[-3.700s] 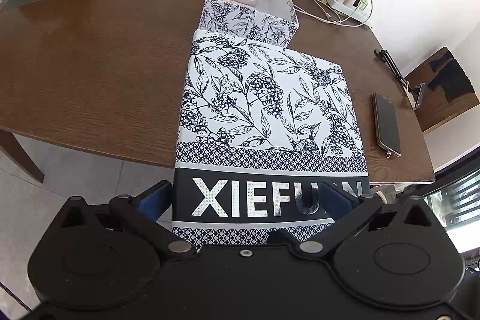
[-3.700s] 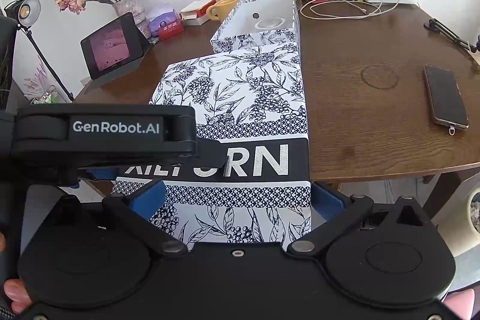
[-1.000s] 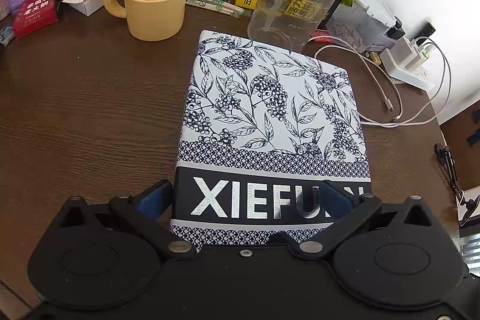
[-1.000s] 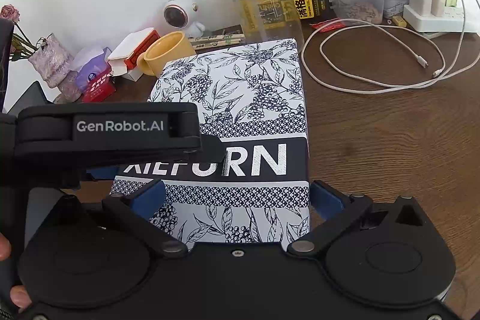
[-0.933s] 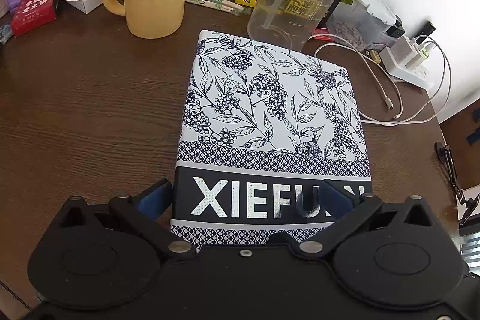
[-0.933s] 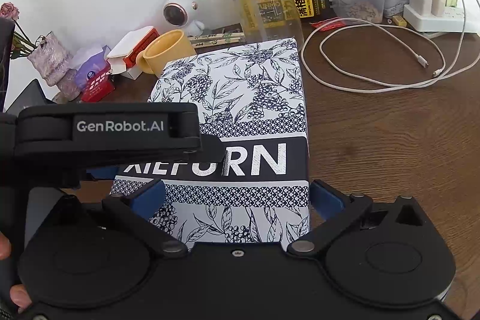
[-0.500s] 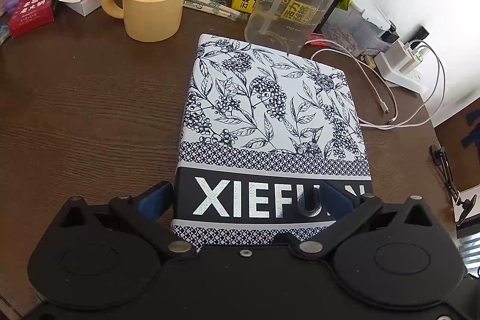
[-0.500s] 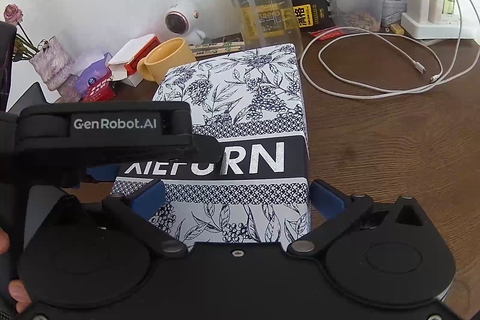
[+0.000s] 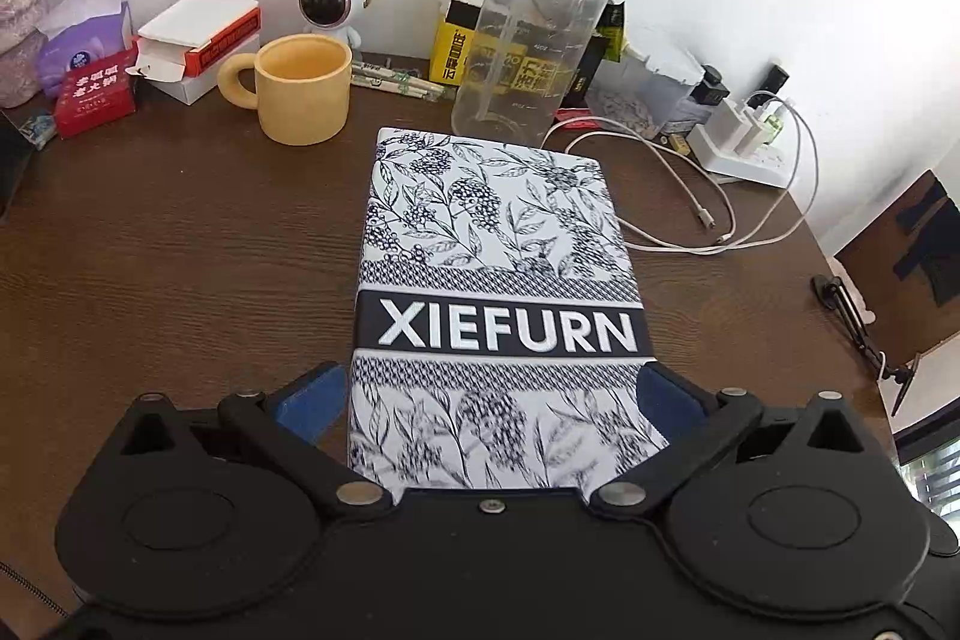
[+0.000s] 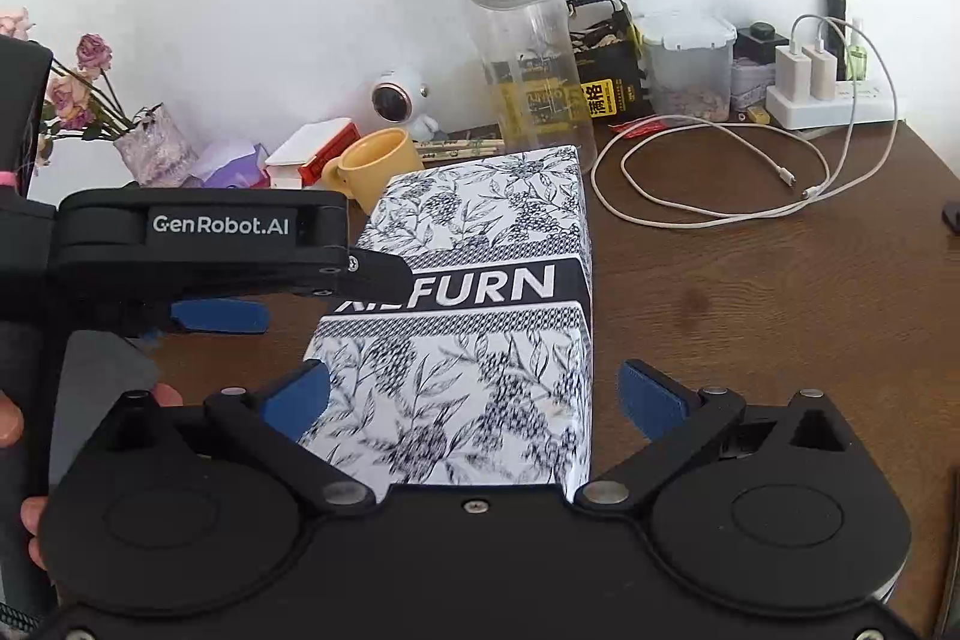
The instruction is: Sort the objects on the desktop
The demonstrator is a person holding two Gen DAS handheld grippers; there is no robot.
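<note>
**Patterned box rested on the table between two wide-spread claws**

We held the left gripper (image 9: 492, 400) spread wide, its blue pads (image 9: 309, 400) standing to either side of the near end of the floral box (image 9: 498, 280). Whether the pads touched the box's sides or stood just clear of them we could not tell. The right gripper (image 10: 474, 394) was likewise spread: its left pad sat against or just beside the box (image 10: 480, 340), while its right pad (image 10: 651, 400) stood visibly apart from the box's edge, brown wood showing in the gap.

The box lay flat on the brown wooden table (image 9: 150, 250), its long axis running away from us toward the wall, the band reading XIEFURN crossing it and reading upright from our side. Its far end stood just in front of a clear plastic jug (image 9: 540, 34) and near a yellow mug (image 9: 303, 88). A white charging cable (image 9: 690, 196) coiled on the table to the right of the box. In the right wrist view the left gripper's black body (image 10: 198, 244) overlapped the box's left edge, and fingertips (image 10: 9, 424) showed at the frame's left margin.
</note>
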